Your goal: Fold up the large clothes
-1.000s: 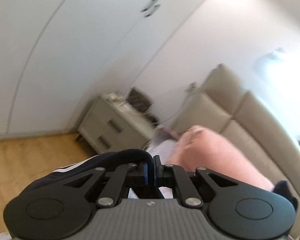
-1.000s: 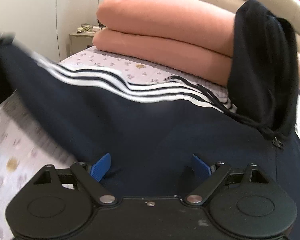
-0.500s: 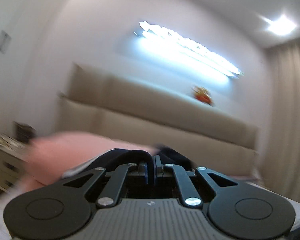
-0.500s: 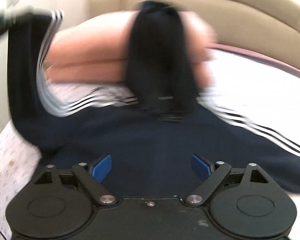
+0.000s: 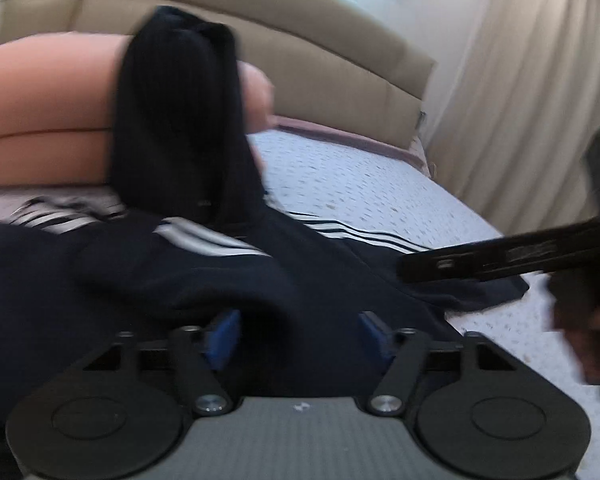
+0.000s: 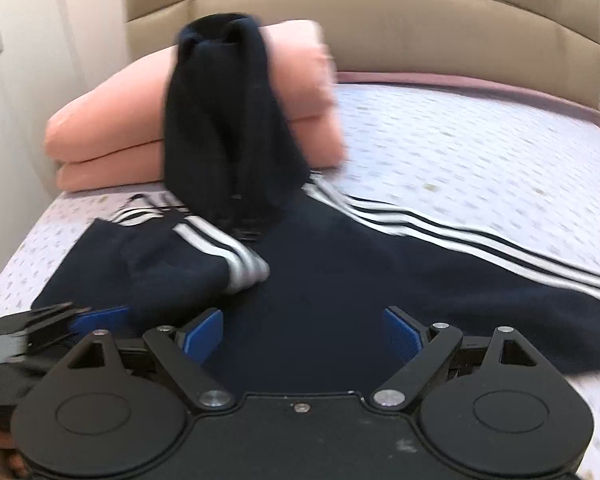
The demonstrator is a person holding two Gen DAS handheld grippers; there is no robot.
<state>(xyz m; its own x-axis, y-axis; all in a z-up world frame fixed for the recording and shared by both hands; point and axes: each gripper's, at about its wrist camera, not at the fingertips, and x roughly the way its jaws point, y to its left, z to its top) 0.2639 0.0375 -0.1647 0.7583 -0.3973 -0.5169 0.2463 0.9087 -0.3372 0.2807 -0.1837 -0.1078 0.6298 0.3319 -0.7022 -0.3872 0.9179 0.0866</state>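
Note:
A dark navy hoodie (image 6: 340, 280) with white sleeve stripes lies spread on the bed. Its hood (image 6: 228, 120) is draped up over the folded pink blanket. One sleeve (image 6: 188, 264) is folded across the body, its striped end near the middle. My left gripper (image 5: 299, 334) hovers low over the hoodie (image 5: 204, 280), jaws opening. Dark cloth lies under and between its blue pads (image 5: 224, 334), which do not press it. My right gripper (image 6: 301, 332) is open above the hoodie's lower body, holding nothing. It shows at the right edge of the left wrist view as a black finger (image 5: 500, 256).
The folded pink blanket (image 6: 112, 132) sits at the head of the bed against a beige padded headboard (image 6: 420, 12). Patterned white sheet (image 6: 460, 152) lies bare to the right. Curtains (image 5: 520, 100) hang at the right, wardrobe doors (image 6: 4, 80) at the left.
My left gripper was shut on dark cloth and swung across to the right. Now it is open and the sleeve lies folded over the body. The right gripper stayed open and drew back.

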